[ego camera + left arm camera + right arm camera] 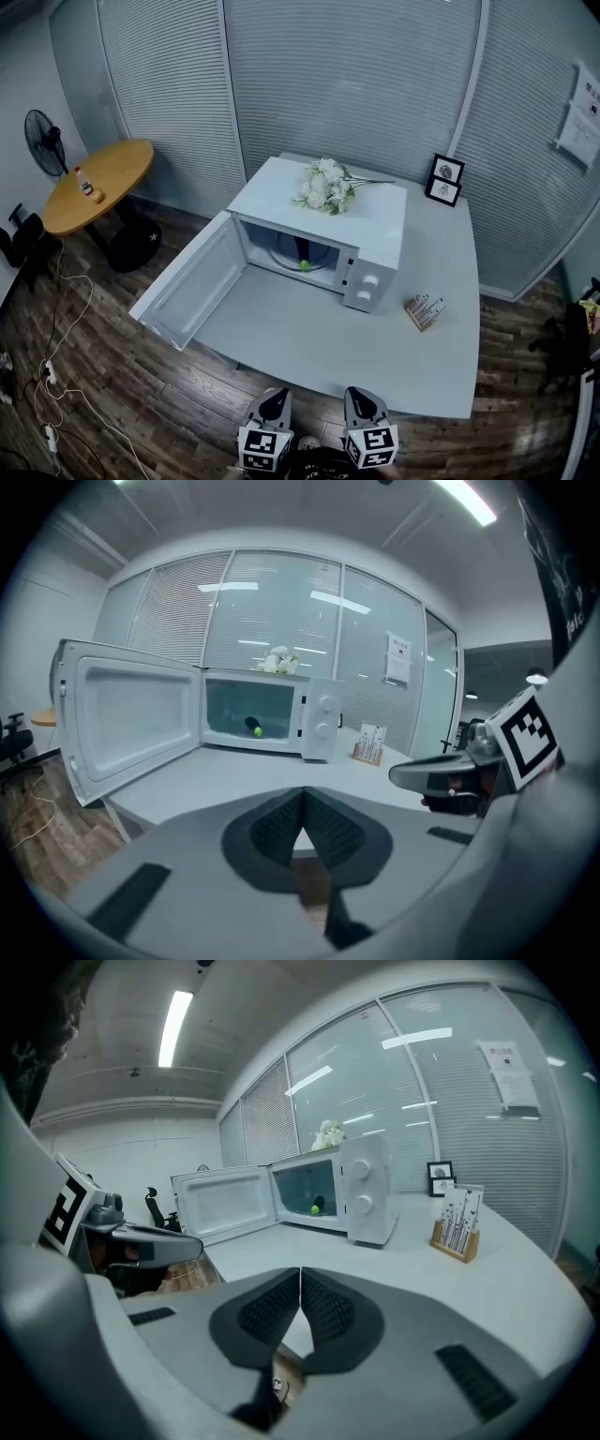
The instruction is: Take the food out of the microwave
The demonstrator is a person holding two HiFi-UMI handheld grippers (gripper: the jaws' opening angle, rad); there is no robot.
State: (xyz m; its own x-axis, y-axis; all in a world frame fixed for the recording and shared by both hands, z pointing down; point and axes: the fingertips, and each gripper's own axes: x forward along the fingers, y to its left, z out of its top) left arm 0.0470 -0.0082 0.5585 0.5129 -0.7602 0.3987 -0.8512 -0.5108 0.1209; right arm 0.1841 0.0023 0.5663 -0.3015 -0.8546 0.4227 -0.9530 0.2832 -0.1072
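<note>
A white microwave [370, 246] [321, 726] [370, 1199] stands on the grey table [309, 337] with its door [185, 281] [127, 714] swung wide to the left. Inside lies a small green food item [304, 265] [257, 731] [315, 1209] with a dark part beside it. My left gripper [273, 409] [302, 791] and right gripper [361, 406] [300, 1271] hover side by side just short of the table's near edge, well away from the microwave. Both are shut, pads together, nothing between them.
White flowers [325, 186] lie on top of the microwave. A small card holder [425, 311] [457, 1225] stands right of it, two framed pictures [445, 179] at the back. A round wooden table [98, 183] and a fan [45, 141] are at the left; cables [56, 375] run over the wood floor.
</note>
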